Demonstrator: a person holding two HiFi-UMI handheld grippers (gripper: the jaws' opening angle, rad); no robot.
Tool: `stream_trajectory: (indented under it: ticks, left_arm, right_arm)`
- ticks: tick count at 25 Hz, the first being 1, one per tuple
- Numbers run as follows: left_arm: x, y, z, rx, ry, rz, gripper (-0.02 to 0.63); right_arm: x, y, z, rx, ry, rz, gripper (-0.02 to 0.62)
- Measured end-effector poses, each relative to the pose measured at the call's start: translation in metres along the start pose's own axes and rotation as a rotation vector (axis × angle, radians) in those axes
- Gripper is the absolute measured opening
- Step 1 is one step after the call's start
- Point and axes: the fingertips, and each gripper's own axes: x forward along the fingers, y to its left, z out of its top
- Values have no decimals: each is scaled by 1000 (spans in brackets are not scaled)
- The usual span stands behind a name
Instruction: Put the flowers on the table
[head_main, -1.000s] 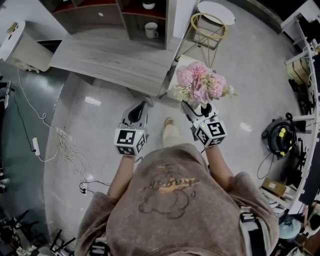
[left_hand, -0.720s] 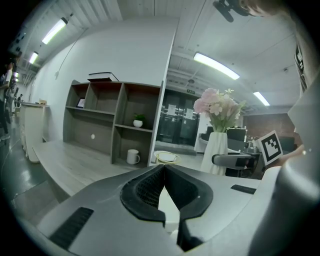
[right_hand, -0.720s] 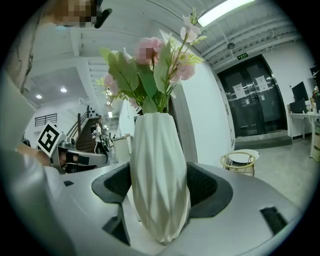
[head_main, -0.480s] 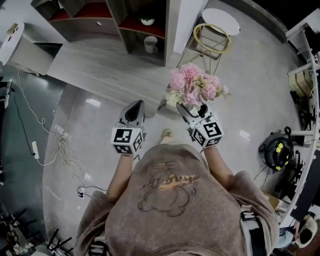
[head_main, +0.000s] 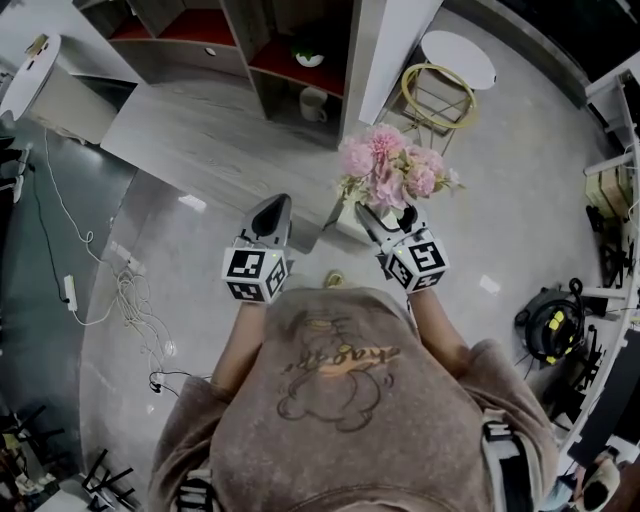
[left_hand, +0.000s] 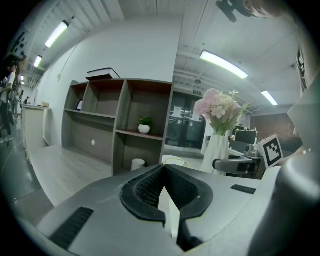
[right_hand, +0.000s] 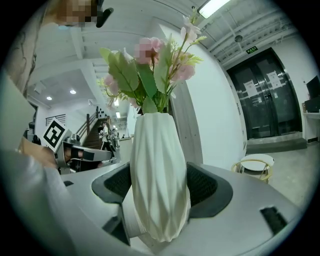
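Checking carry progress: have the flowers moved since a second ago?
Yes. The flowers, clamped in the right gripper, have gone forward: in the head view they now sit closer to the white mug on the shelf unit.

vase (right_hand: 159, 175) upright between right gripper (head_main: 388, 218) jaws, flowers (head_main: 392, 172) in it. left gripper (head_main: 270, 212) to its left, apart. table (head_main: 220, 150) ahead of both. shelf (head_main: 290, 45) behind table; mug (head_main: 313, 102) in lower bay, plant (head_main: 308, 58) in bay above. stool (head_main: 440, 80) right of shelf. cables (head_main: 130, 290) on floor, far left.
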Motion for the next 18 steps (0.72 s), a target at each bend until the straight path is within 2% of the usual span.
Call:
stream_trajectory:
  ticks: [4,11,18]
  left_arm:
    - [10,17,4,5,12,-27,18]
    - [32,34,11,27,49,-119,18]
    - [51,52,15,32,59,-159,18]
  right_arm:
    - [17,5,4,6,-10,-10,334]
    - [44,5,7,14,-25,-72,334]
    - [79,3,4,-1,-34,-101,333]
